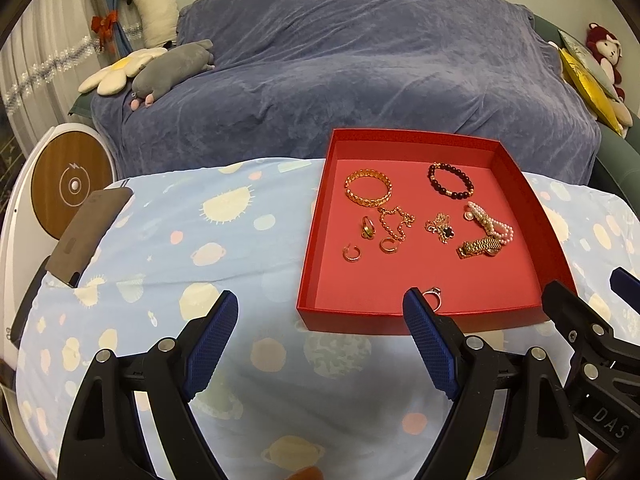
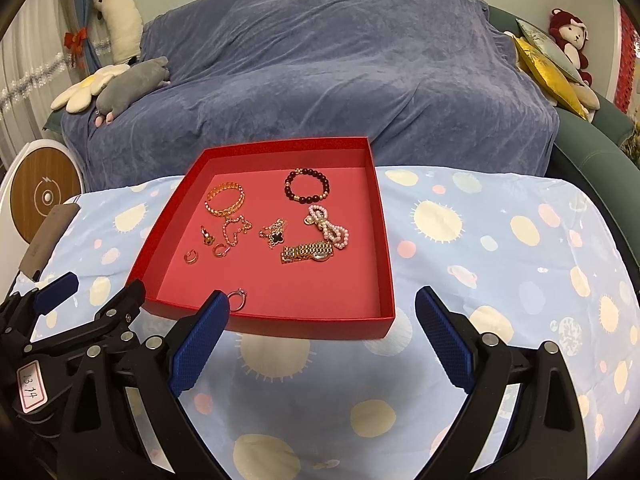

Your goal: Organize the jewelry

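A red tray (image 1: 316,216) (image 2: 386,248) on the patterned cloth holds jewelry: a gold bangle (image 1: 367,188) (image 2: 225,200), a dark bead bracelet (image 1: 450,180) (image 2: 307,186), a pearl strand (image 1: 490,222) (image 2: 330,226), a gold watch (image 1: 478,247) (image 2: 306,253), a clover pendant (image 1: 442,230) (image 2: 274,234), a thin chain (image 1: 396,220), several small rings (image 1: 352,254), and a silver stone ring (image 1: 434,294) (image 2: 239,296) near the front wall. My left gripper (image 1: 320,344) is open and empty before the tray's front left. My right gripper (image 2: 322,344) is open and empty before the tray's front right.
A dark phone (image 1: 86,236) lies at the table's left edge. A round white and wood device (image 1: 68,188) stands to the left. A blue covered sofa (image 1: 340,60) with plush toys (image 1: 168,68) and yellow cushions (image 2: 548,68) is behind the table.
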Demonstrator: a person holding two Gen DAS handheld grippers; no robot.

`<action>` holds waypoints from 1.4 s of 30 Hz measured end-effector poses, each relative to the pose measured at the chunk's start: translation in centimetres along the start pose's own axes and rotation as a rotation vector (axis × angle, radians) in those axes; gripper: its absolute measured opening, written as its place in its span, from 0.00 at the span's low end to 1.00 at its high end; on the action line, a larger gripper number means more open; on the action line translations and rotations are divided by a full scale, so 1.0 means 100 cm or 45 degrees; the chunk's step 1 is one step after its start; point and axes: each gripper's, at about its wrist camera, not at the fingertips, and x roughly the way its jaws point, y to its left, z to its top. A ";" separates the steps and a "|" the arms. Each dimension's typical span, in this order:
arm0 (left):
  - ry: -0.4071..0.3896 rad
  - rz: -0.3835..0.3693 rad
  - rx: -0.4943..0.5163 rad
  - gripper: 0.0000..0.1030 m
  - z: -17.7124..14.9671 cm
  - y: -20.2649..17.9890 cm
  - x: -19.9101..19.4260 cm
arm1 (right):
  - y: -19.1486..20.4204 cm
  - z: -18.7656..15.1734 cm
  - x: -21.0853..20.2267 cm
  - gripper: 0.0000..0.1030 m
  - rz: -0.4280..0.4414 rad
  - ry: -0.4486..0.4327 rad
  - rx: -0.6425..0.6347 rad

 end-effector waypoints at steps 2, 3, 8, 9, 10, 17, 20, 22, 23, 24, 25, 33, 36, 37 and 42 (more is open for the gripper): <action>-0.004 0.001 0.001 0.79 0.000 0.000 0.000 | 0.000 0.000 0.000 0.89 0.002 0.001 0.002; -0.006 0.002 0.003 0.79 0.000 0.000 -0.001 | 0.000 0.000 0.000 0.89 0.003 0.001 0.003; -0.022 0.008 0.008 0.79 0.000 0.000 -0.003 | 0.000 0.000 0.000 0.89 0.004 -0.001 0.002; -0.022 0.008 0.008 0.79 0.000 0.000 -0.003 | 0.000 0.000 0.000 0.89 0.006 -0.001 0.002; -0.023 0.008 0.007 0.79 0.000 0.001 -0.003 | 0.000 0.000 0.000 0.89 0.005 -0.001 0.001; -0.030 0.011 0.008 0.79 0.001 0.001 -0.005 | 0.002 0.001 -0.002 0.89 0.005 -0.003 0.002; -0.029 0.011 0.005 0.79 0.001 0.001 -0.005 | 0.002 0.001 -0.002 0.89 0.007 -0.002 0.002; -0.030 0.012 0.006 0.79 0.001 0.001 -0.005 | 0.002 0.001 -0.001 0.89 0.006 -0.002 0.002; -0.030 0.012 0.006 0.79 0.001 0.001 -0.005 | 0.002 0.001 -0.002 0.89 0.005 -0.002 0.002; -0.029 0.009 0.005 0.79 0.001 0.001 -0.005 | 0.002 0.001 -0.002 0.89 0.005 -0.004 0.002; -0.030 0.008 0.005 0.79 0.000 0.001 -0.005 | 0.001 0.000 -0.001 0.89 0.007 -0.003 0.002; -0.038 -0.021 -0.003 0.79 0.001 0.004 -0.006 | 0.002 0.000 -0.001 0.89 0.007 -0.003 0.002; -0.040 -0.019 -0.004 0.79 0.001 0.005 -0.007 | 0.001 0.000 -0.001 0.89 0.005 -0.003 0.001; -0.042 -0.019 -0.003 0.79 0.001 0.004 -0.007 | 0.001 0.000 -0.001 0.89 0.006 -0.003 0.002; -0.043 -0.017 -0.001 0.79 0.000 0.005 -0.007 | 0.002 0.000 -0.001 0.89 0.005 -0.002 0.001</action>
